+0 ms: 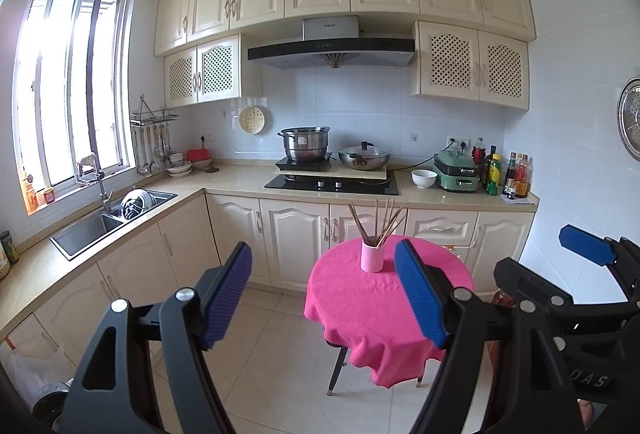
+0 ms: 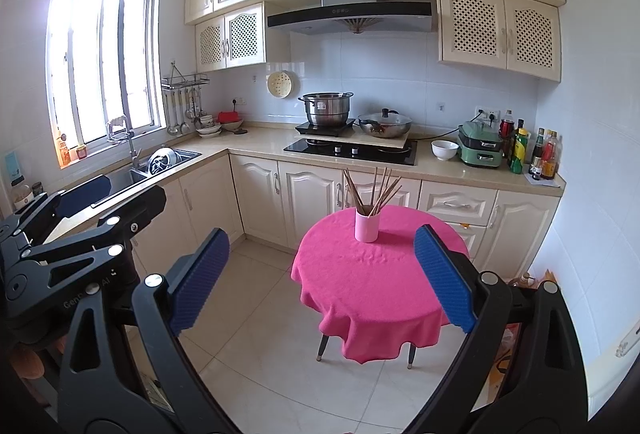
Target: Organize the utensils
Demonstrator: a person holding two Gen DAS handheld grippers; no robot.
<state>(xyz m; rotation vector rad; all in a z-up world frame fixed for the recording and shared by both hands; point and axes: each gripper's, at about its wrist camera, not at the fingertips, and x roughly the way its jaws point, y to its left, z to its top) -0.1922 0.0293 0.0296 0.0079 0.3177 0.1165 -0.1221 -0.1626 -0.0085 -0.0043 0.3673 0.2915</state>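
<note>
Left wrist view. The left tool (image 1: 323, 298) is released, its blue pads wide apart and holding nothing. A round desk (image 1: 360, 314) under a pink cloth stands ahead and below, well apart from the tool. A pink cup (image 1: 372, 256) stands upright near the desk's far edge, just right of the tool's centre line. The chopsticks (image 1: 374, 222) stand in the cup, long axes near vertical, tips fanning upward and outward. The right tool (image 1: 586, 246) shows at the right edge; only one pad is clear there.

Right wrist view. The right tool (image 2: 322, 278) is released and empty. The cup (image 2: 367, 225) lies ahead, slightly right of centre, between the lines of the two pads but well beyond them. The chopsticks (image 2: 372, 191) point up, spread like a fan. The left tool (image 2: 86, 189) appears at the left edge.

Judgement: neither tool is clearly nearer; fisheye distortion makes the comparison uncertain. The approach is forward and down, with a grip across the vertical sticks.
</note>
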